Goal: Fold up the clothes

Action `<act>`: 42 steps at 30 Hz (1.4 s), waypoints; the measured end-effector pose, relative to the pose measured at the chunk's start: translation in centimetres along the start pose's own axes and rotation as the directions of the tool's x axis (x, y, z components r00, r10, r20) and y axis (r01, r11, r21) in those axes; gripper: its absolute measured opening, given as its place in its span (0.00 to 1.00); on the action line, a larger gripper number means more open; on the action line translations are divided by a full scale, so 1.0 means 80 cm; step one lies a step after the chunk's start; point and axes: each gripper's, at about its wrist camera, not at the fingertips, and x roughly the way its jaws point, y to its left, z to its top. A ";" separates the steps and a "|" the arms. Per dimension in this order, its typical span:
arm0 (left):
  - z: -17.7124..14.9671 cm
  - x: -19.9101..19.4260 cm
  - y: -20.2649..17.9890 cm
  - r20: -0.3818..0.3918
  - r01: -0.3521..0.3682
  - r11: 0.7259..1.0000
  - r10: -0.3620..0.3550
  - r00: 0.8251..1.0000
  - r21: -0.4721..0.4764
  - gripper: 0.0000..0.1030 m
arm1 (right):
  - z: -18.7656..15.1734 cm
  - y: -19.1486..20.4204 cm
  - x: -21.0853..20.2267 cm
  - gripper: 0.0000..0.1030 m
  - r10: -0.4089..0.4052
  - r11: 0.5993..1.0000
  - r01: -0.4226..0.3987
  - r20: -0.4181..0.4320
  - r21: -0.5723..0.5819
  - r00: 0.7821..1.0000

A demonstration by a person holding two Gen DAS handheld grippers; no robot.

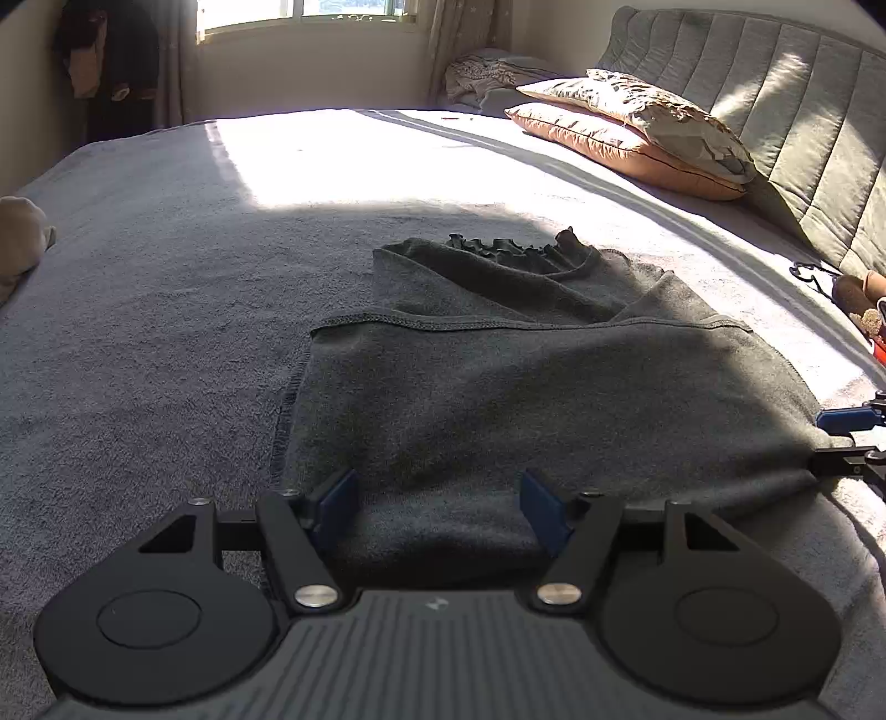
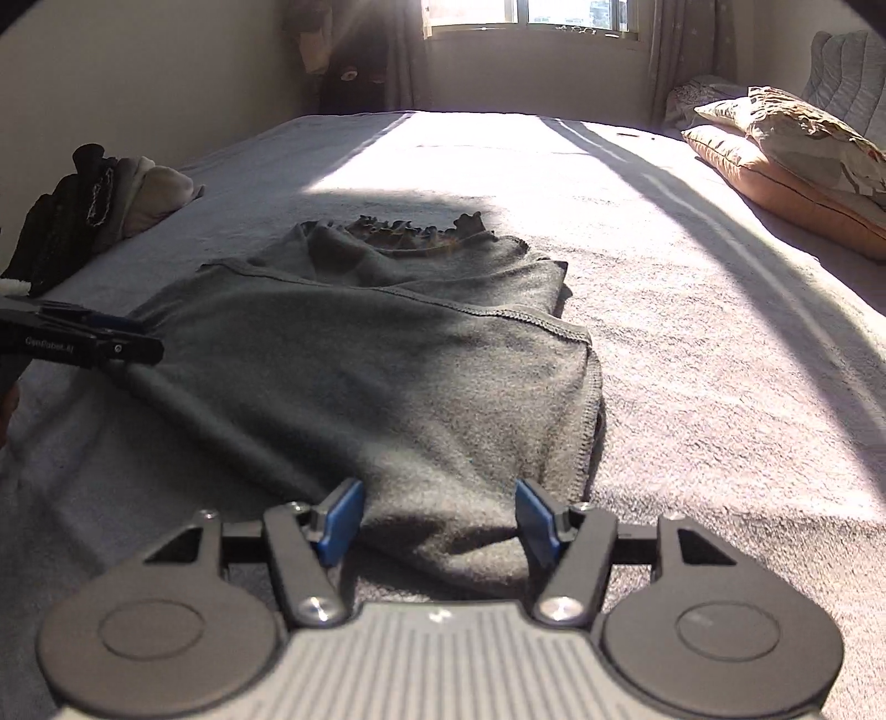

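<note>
The near hem of the grey garment [image 1: 498,399] ran under the left gripper [image 1: 437,498], so its edge there was hidden by the body; same under the right gripper [image 2: 440,509]. In the left wrist view, the right gripper [image 1: 853,437] was cut off by the right edge, only 2 finger ends showing, its gap unclear. In the right wrist view, the left gripper [image 2: 83,338] was cut off at the left edge. Small items [image 1: 864,310] far right of the left gripper were cropped, not identifiable. Clothes pile [image 2: 105,199] ahead-left of the right gripper: individual pieces not separable. Window [image 2: 531,16] cropped by the top edge.
</note>
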 end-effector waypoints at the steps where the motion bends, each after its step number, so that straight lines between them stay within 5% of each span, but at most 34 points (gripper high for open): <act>1: 0.000 -0.002 0.005 0.000 -0.002 1.000 0.002 1.000 -0.006 0.65 | -0.002 -0.002 -0.002 0.61 0.000 1.000 0.000 -0.002 0.001 1.000; 9: 0.001 -0.011 0.026 -0.011 -0.036 0.999 0.035 0.999 -0.026 0.67 | -0.011 -0.023 -0.005 0.72 -0.027 0.998 0.030 -0.049 0.060 0.998; 17: 0.025 -0.012 0.079 -0.028 -0.059 0.979 0.055 0.998 -0.195 0.69 | 0.000 -0.047 -0.010 0.71 0.004 0.982 0.003 -0.035 0.190 0.999; 24: 0.093 0.010 0.080 0.009 -0.005 0.992 0.006 1.000 -0.130 0.74 | 0.049 -0.068 0.002 0.72 0.000 0.977 -0.002 0.008 0.215 1.000; 29: 0.145 0.066 0.075 -0.015 0.004 0.996 -0.006 1.000 -0.084 0.74 | 0.099 -0.110 0.010 0.72 -0.017 0.961 -0.013 0.104 0.276 0.994; 33: 0.177 0.120 0.067 -0.058 0.022 0.999 -0.024 0.998 -0.029 0.74 | 0.122 -0.142 0.057 0.72 -0.050 0.955 0.022 0.087 0.296 0.995; 42: 0.205 0.209 0.080 -0.086 0.147 0.989 -0.148 0.985 -0.024 0.74 | 0.159 -0.142 0.139 0.65 0.072 0.974 -0.093 0.108 0.205 0.992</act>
